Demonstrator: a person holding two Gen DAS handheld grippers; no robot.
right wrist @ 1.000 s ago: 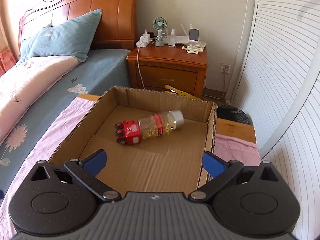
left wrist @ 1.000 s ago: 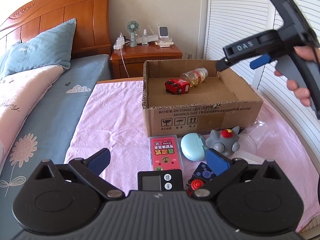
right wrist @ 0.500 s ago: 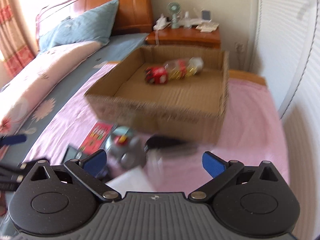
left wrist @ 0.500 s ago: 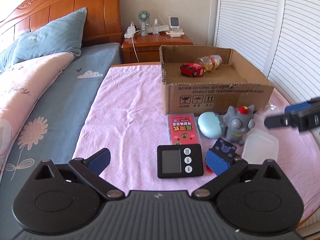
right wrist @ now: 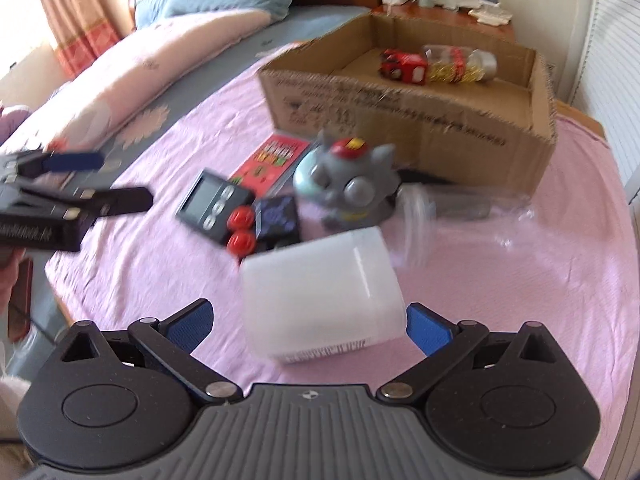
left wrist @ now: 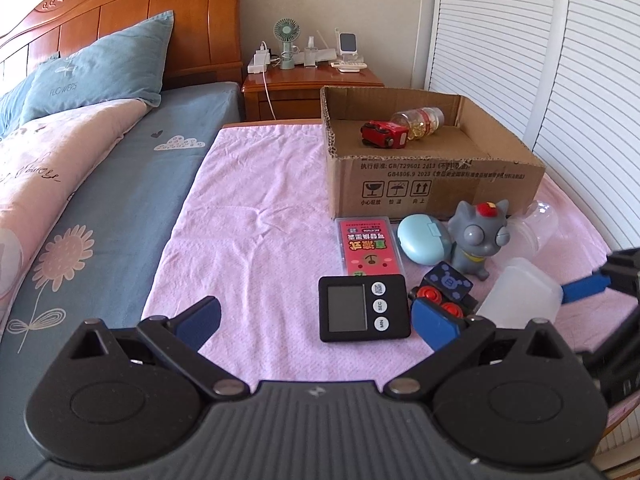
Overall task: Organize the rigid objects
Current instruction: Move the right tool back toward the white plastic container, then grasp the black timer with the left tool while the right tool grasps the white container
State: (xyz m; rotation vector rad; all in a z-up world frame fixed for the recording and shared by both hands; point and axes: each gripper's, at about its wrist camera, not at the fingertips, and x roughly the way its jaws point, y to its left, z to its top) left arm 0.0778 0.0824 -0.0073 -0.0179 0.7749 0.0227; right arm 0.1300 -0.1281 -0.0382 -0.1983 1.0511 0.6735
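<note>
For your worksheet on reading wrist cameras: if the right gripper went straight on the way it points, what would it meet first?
Most likely the white box, lying between the open fingers of the right gripper. The frame is blurred, so depth is uncertain. Behind it stands the grey toy.

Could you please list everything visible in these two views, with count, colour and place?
Cardboard box: 1, brown, far end of the pink cloth.
Toy car: 1, red, in the box.
Bottle: 1, clear, yellow contents, lying in the box beside the car.
Card case: 1, pink-red, before the box.
Round case: 1, light blue, right of the card case.
Cat figure: 1, grey, red cap.
Timer: 1, black, nearest.
Toy with red wheels: 1, dark.
Tub: 1, white translucent, between the right gripper's fingers.
Clear container: 1, behind the tub.
Pink cloth: 1.
Nightstand: 1, wooden, with a green fan.
Left gripper: open.
Right gripper: open.
</note>
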